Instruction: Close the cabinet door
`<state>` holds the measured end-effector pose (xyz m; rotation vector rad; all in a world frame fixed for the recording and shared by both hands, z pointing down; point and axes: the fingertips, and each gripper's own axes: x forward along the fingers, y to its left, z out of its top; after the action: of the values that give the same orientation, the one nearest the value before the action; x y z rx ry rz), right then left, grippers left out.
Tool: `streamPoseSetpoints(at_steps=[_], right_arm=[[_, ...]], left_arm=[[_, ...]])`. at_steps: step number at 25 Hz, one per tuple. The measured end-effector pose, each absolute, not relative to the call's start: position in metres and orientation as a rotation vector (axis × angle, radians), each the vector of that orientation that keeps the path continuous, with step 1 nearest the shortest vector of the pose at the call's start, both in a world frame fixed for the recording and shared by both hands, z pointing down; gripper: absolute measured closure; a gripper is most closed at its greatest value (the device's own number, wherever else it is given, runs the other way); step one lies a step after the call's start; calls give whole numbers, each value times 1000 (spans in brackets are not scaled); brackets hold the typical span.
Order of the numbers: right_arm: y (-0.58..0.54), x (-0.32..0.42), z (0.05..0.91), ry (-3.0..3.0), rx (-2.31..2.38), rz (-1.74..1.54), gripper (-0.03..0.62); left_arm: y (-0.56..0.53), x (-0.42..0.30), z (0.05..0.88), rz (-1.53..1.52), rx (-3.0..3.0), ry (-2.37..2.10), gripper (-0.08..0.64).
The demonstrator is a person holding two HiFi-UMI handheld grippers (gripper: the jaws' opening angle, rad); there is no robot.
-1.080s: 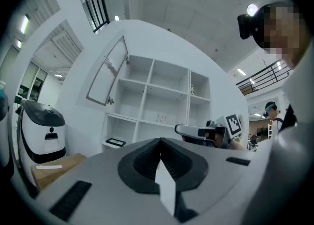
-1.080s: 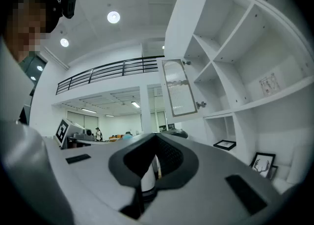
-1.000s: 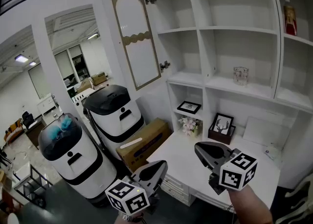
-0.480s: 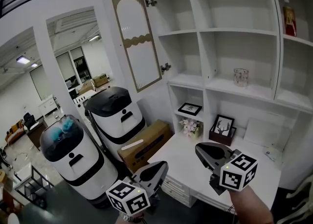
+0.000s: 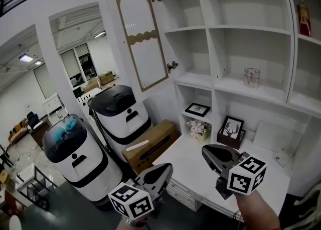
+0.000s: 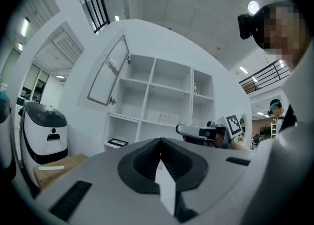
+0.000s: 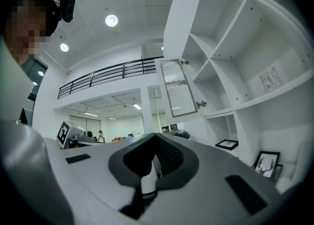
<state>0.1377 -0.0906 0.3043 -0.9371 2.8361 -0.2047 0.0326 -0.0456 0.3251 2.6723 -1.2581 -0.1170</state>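
The cabinet door (image 5: pixel 141 38), white with an arched glass panel, stands swung open to the left of the white shelf unit (image 5: pixel 215 28). It also shows in the left gripper view as the door (image 6: pixel 109 79) and in the right gripper view as the door (image 7: pixel 177 87). Both grippers hover low over the desk, far below the door and touching nothing. My left gripper (image 5: pixel 165 168) is shut and empty, its jaws meeting at the tip (image 6: pixel 160 141). My right gripper (image 5: pixel 206 152) is likewise shut with nothing held (image 7: pixel 156 138).
Two black-topped white machines (image 5: pixel 120 116) (image 5: pixel 75 156) and a cardboard box (image 5: pixel 150 146) stand under the open door. A white desk (image 5: pixel 200 174) lies below the shelves. The shelves hold picture frames (image 5: pixel 197 109) (image 5: pixel 231 127), flowers (image 5: pixel 198 128), a glass (image 5: pixel 252 77) and a bottle (image 5: pixel 303 20).
Both grippers keep their places and stay shut. The head view has tipped very slightly, nothing else differs.
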Motion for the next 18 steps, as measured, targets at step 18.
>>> streamPoseSetpoints(at_steps=[18], right_arm=[[-130,144,313,2816,-923,-255,588]], left_arm=[[-84,39,334,-82,2647,-1272,554]])
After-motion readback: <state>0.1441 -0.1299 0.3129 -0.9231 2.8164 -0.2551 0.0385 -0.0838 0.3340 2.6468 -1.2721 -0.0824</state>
